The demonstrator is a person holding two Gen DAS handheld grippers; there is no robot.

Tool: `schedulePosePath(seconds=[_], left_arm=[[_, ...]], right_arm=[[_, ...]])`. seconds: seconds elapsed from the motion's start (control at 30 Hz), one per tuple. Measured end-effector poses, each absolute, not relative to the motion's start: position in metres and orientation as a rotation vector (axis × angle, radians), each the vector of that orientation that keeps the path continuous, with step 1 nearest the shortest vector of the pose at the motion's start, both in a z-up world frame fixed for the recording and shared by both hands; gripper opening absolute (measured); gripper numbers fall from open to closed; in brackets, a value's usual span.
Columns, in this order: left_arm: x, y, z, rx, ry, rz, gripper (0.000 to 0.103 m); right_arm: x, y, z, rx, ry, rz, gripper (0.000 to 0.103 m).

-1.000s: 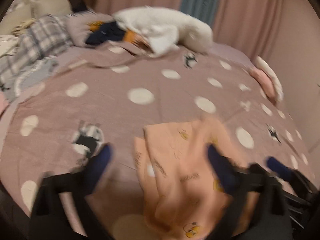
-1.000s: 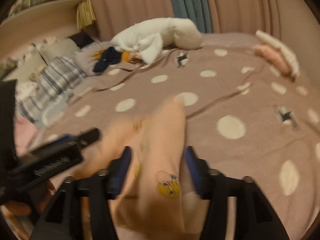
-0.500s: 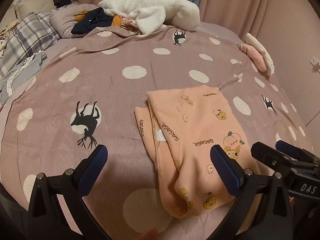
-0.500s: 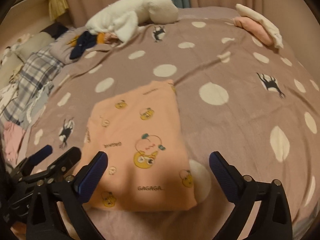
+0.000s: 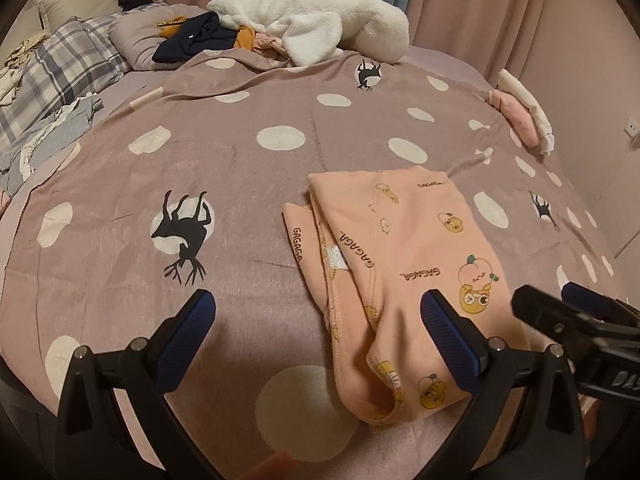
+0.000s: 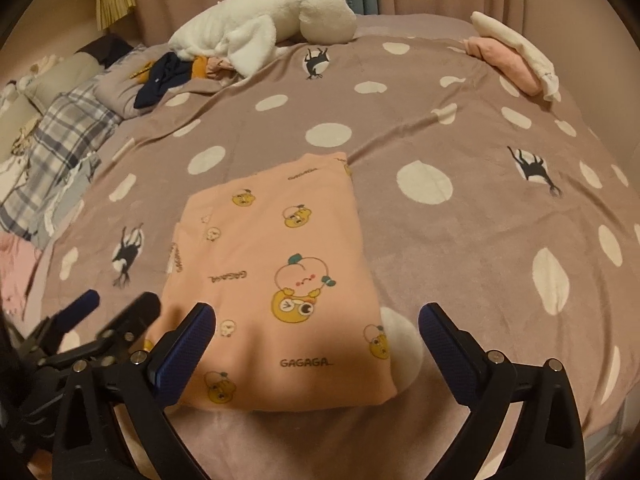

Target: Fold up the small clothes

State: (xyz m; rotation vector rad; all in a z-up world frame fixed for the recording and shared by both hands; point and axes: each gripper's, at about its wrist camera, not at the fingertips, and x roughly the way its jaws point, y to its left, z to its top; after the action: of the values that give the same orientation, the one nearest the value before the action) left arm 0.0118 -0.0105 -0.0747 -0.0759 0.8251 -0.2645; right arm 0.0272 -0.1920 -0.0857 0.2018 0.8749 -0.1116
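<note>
the near edge of the peach garment [image 6: 276, 264] is partly hidden behind the right gripper [image 6: 318, 334], whose jaws have just been opening and now stand wide with nothing clasped. the left gripper [image 5: 316, 320] is also spread wide and empty. one peach garment lies folded flat on the dotted bedspread [image 5: 248, 184], near and right of centre in the left view. far off, one white plush blanket [image 5: 316, 28] covers a heap of dark clothes [image 5: 192, 38], hard to count. two folded pieces [image 6: 516, 60] sit far right.
</note>
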Motion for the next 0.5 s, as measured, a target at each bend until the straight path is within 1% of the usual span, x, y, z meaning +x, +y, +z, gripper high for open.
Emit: schedulePosePath(seconds=[0.5], left_arm=[[0.0089, -0.01, -0.0753, -0.073, 0.811, -0.258, 0.103]], right_arm=[[0.0258, -0.1938, -0.0889, 0.21, 0.901, -0.159, 0.101]])
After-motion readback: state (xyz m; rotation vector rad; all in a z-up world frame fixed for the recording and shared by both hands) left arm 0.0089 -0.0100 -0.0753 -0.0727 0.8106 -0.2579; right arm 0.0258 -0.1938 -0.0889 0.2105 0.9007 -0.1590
